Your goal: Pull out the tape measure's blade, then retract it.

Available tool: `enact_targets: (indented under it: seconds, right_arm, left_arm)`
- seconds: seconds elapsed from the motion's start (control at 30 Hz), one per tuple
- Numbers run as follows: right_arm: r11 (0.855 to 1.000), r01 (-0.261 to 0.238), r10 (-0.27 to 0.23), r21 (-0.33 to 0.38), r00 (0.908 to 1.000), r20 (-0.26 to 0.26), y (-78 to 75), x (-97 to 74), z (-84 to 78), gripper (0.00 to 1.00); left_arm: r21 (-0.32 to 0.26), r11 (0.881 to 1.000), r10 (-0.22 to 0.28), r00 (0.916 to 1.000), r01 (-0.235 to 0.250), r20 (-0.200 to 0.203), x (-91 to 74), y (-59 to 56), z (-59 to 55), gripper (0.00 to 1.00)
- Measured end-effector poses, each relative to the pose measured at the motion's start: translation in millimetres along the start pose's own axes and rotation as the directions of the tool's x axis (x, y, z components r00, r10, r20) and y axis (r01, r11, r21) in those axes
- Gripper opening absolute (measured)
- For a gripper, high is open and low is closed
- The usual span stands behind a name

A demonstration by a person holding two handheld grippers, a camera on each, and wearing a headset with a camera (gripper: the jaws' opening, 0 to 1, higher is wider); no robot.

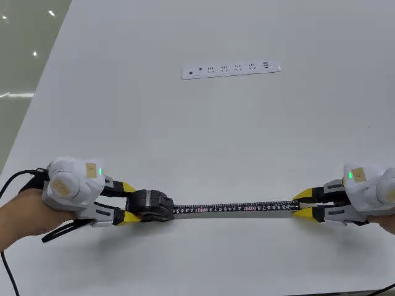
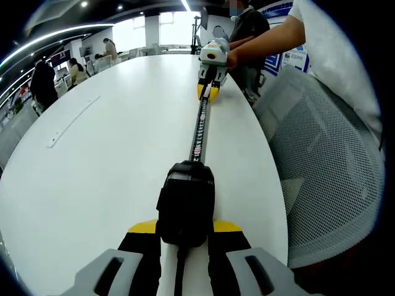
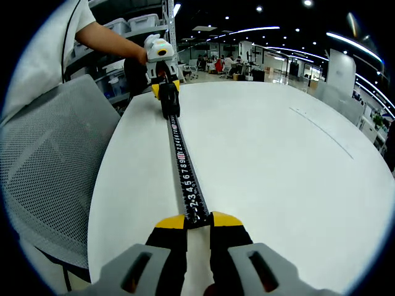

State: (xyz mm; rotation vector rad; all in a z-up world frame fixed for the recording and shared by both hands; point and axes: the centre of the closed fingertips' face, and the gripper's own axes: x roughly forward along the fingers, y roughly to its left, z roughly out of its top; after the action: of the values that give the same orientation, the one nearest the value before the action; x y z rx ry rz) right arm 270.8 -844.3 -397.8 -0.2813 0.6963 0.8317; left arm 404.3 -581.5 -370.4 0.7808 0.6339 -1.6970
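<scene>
Tape measure case (image 1: pixel 150 205): dark and squat, sitting on the white table (image 1: pixel 185 135) near the front edge, toward the person's left. The blade (image 1: pixel 237 208) runs out of the case to the right. It lies straight and flat along the tabletop, scale side up, roughly parallel to that edge. Dark blade with pale figures and a few red marks.

Left gripper (image 1: pixel 130 202): yellow-tipped jaws closed around the case from its rear, one tip on either side. In the left gripper view the case is seated between the jaws and the blade leads away from it.

Right gripper (image 1: pixel 303 204): jaws pinched on the free end of the blade, tips close together. In the right gripper view the lowest figures of the scale disappear between the yellow tips, which hide the end hook. The grippers are well apart and the blade spans the gap with no kink visible.

Step, as I judge it: the pull-out is at or near its reach for this arm spread, and retraction has not yet begun.

The next move calls for the left gripper to hold the case steady on the table. The right should bring the blade end back toward the case, in line with the blade, so the spring takes it in without buckling. Letting go outright risks the blade whipping. Whether a lock is set I cannot tell; too small to see.

Surroundings: a white power strip (image 1: pixel 231 69) lies farther back on the table, well apart from the blade. A mesh chair (image 2: pixel 321 172) stands beside the table edge.
</scene>
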Motion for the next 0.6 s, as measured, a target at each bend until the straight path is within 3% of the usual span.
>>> enact_targets:
  seconds: [0.6]
  right_arm:
    - [1.000,-0.010,0.011,0.027,0.9999,-0.010,6.4,4.2,-0.8,0.13]
  left_arm:
    - [-0.033,0.999,0.019,0.9998,-0.019,0.002,0.0,0.7,0.6,0.27]
